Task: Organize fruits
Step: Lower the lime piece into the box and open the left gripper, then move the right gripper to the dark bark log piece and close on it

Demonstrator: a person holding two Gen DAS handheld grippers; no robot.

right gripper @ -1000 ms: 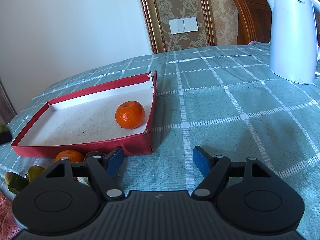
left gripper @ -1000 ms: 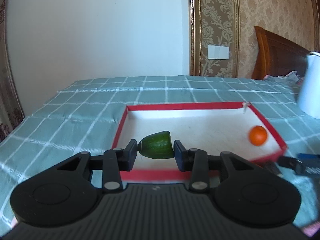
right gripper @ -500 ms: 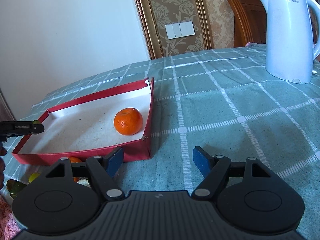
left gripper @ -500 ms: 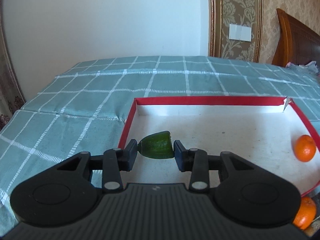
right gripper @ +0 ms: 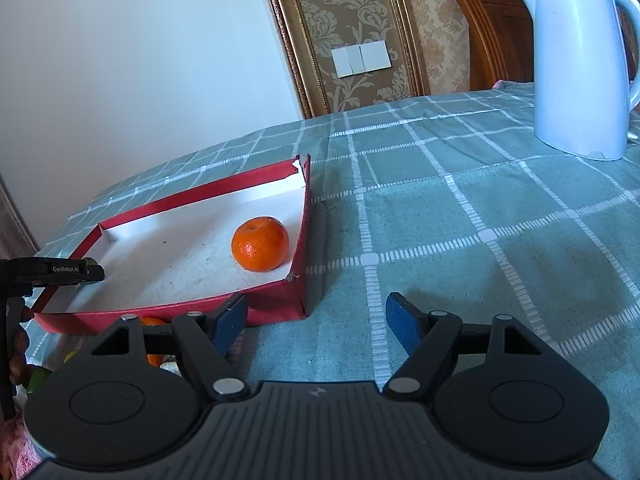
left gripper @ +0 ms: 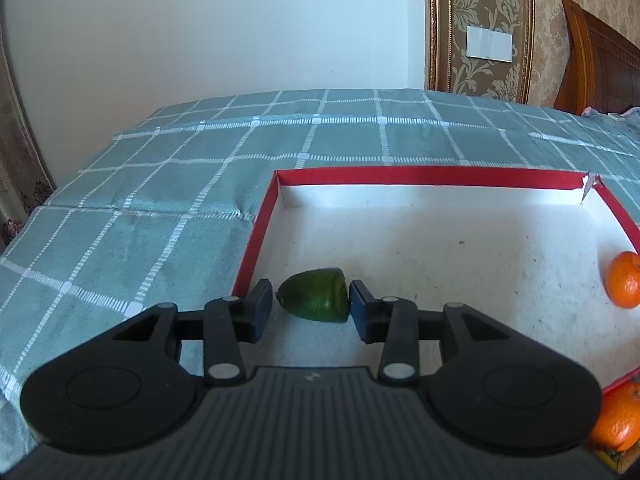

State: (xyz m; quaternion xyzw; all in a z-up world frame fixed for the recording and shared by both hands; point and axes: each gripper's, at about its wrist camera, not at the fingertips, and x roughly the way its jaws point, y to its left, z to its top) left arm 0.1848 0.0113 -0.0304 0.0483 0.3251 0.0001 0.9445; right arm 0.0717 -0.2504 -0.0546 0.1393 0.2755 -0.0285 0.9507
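Observation:
My left gripper [left gripper: 311,307] is shut on a green fruit piece [left gripper: 316,300] and holds it low over the near-left corner of the red box lid [left gripper: 424,176] with a white floor. A mandarin [left gripper: 624,279] lies at the lid's right side, also in the right wrist view [right gripper: 260,244]. My right gripper [right gripper: 316,322] is open and empty over the cloth, just right of the lid's near corner [right gripper: 298,296]. The left gripper [right gripper: 60,270] shows at the lid's left edge.
Another mandarin [left gripper: 618,416] lies outside the lid by its near wall, also in the right wrist view [right gripper: 154,340], with green fruits [right gripper: 38,376] at far left. A white kettle [right gripper: 580,64] stands far right on the checked green tablecloth [right gripper: 460,220].
My left gripper has moved forward and down over the lid with the green fruit piece in it. The right gripper has drifted slightly right and stays open.

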